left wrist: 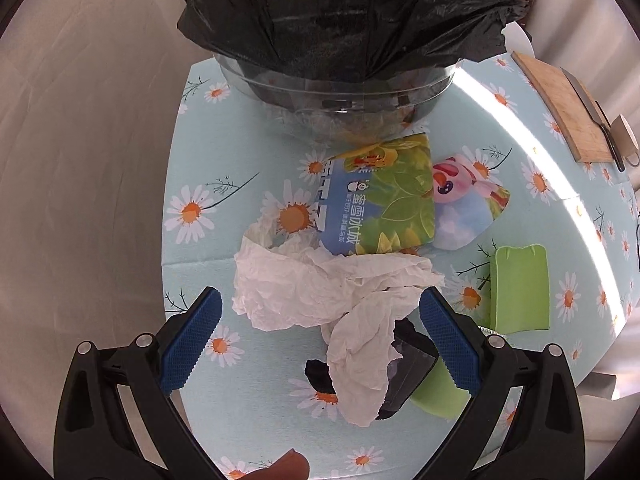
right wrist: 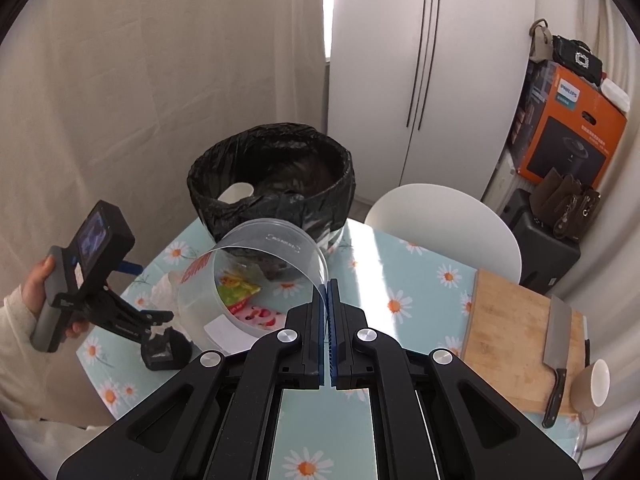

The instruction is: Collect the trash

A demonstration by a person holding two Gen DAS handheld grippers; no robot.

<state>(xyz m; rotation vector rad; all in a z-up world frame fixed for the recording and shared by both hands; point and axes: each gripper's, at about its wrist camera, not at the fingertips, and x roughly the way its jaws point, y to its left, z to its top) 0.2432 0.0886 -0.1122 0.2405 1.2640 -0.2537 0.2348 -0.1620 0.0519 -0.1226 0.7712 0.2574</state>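
Your left gripper (left wrist: 320,340) points steeply down at the daisy-print tablecloth (left wrist: 208,248) with its jaws spread wide and nothing pressed between the blue pads (left wrist: 188,344). The crumpled white tissue (left wrist: 320,288) lies directly ahead of and between the fingers, resting on the cloth; its bulk runs left to right across the jaw gap, with a tail trailing back toward you over a dark scrap (left wrist: 404,364). Just beyond it lie a blue-green drink wrapper (left wrist: 380,204) and a pink cartoon wrapper (left wrist: 468,204). The black-lined bin (left wrist: 340,20) stands past these at the table's far side.

The left edge of the table is near the left finger; keep the approach vertical. A green block (left wrist: 520,288) sits just beside the right finger, so room there is tight.

Your right gripper (right wrist: 328,336) is clamped on the rim of a clear plastic cup (right wrist: 248,280), held tilted over the wrappers, well apart from the cutting board (right wrist: 516,332) and cleaver (right wrist: 556,336) at right
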